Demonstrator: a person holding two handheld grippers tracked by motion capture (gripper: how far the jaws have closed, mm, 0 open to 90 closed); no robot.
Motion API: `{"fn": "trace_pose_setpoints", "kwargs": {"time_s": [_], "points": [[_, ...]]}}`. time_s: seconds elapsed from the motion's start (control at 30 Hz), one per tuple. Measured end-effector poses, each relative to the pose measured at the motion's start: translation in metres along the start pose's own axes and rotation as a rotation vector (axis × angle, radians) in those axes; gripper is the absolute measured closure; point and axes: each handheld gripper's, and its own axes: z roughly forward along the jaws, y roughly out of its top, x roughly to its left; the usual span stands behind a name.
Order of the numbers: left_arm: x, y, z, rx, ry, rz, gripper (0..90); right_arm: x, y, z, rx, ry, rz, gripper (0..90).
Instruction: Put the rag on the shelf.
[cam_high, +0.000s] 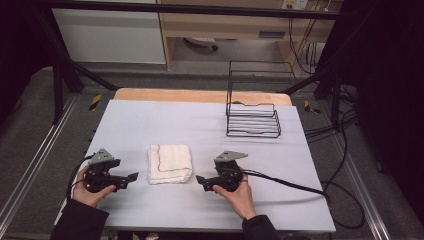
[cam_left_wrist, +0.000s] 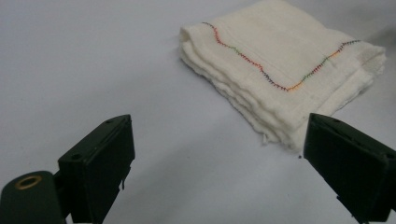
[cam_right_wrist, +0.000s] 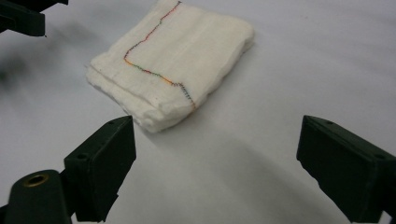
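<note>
The cloth (cam_high: 170, 164) already lies folded on the table (cam_high: 150, 120), both the left tool (cam_high: 131, 178) and right tool (cam_high: 200, 181) wide and empty beside it, the wire rack (cam_high: 253, 120) unused

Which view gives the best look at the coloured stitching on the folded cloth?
Left gripper view: the folded cloth is close and sharp, its stitch line clear. The right gripper view shows cloth and stitching nearly as well. The high view shows it small, stitching faint.

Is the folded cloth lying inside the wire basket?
No, the folded cloth lies on the table between both hands, apart from the wire basket.
</note>
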Motion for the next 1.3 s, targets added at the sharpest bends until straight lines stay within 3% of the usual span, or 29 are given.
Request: {"fn": "trace_pose_setpoints", "kwargs": {"time_s": [0.2, 0.23, 0.37, 0.77, 1.07, 1.3], "points": [[0.001, -0.001, -0.001, 0.000, 0.014, 0.000, 10.3, 0.017, 0.007, 0.019, -0.003, 0.003, 0.005, 22.8], [0.001, -0.001, 0.000, 0.002, 0.014, -0.004, 10.7, 0.022, 0.008, 0.025, 0.001, -0.002, 0.007, 28.3], [0.001, -0.002, 0.001, 0.011, 0.016, 0.003, 11.1, 0.027, 0.010, 0.032, 0.013, -0.018, 0.001, 38.0], [0.000, -0.002, 0.001, 0.012, 0.017, 0.005, 12.8, 0.034, 0.006, 0.053, 0.074, -0.023, 0.051, 60.4], [0.000, -0.002, 0.002, 0.016, 0.022, 0.004, 13.4, 0.035, 0.002, 0.054, 0.068, -0.025, 0.027, 80.2], [-0.001, -0.001, 0.001, 0.011, 0.017, 0.003, 13.6, 0.033, 0.009, 0.044, 0.069, -0.014, -0.026, 83.3]]}}
